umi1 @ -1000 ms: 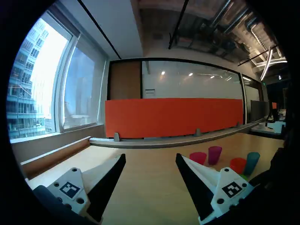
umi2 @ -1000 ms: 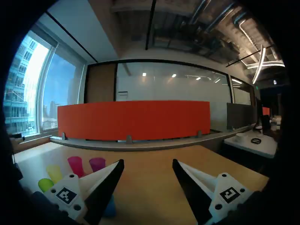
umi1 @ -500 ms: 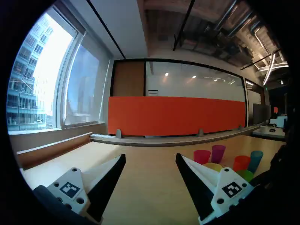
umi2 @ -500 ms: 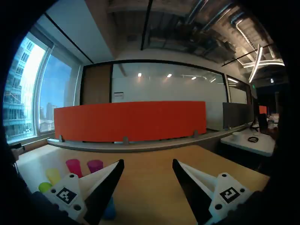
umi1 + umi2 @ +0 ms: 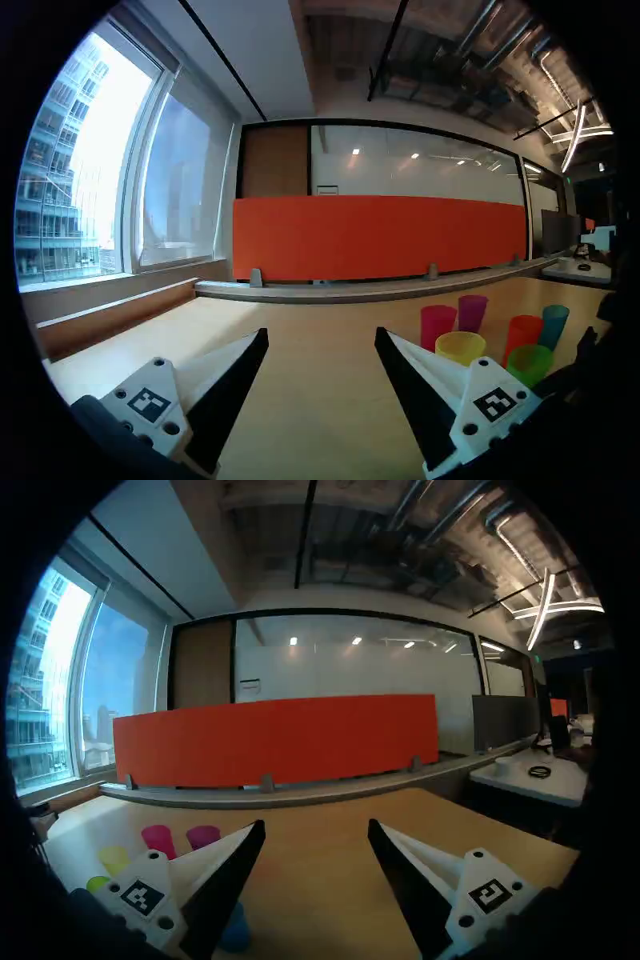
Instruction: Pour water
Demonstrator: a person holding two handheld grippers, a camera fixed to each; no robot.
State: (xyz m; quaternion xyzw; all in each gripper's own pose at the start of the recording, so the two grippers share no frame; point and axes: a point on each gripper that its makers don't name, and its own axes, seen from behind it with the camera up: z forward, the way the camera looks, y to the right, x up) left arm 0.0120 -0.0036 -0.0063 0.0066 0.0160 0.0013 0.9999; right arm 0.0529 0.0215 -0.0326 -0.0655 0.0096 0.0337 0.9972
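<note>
Left gripper held level, jaws spread wide (nothing between them), right gripper likewise parted, empty

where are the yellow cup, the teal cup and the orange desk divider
yellow cup (image 5: 460, 350): left gripper view, front wall below the rim
teal cup (image 5: 554, 326): left gripper view, middle of its side
orange desk divider (image 5: 376, 238): left gripper view, centre of the panel

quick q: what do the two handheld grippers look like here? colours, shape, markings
The left gripper and right gripper look alike. Each has two white wedge-shaped jaws that taper to points, with black inner faces. Every jaw carries a square black-and-white tag on its top surface, with small dark round holes around it.
</note>
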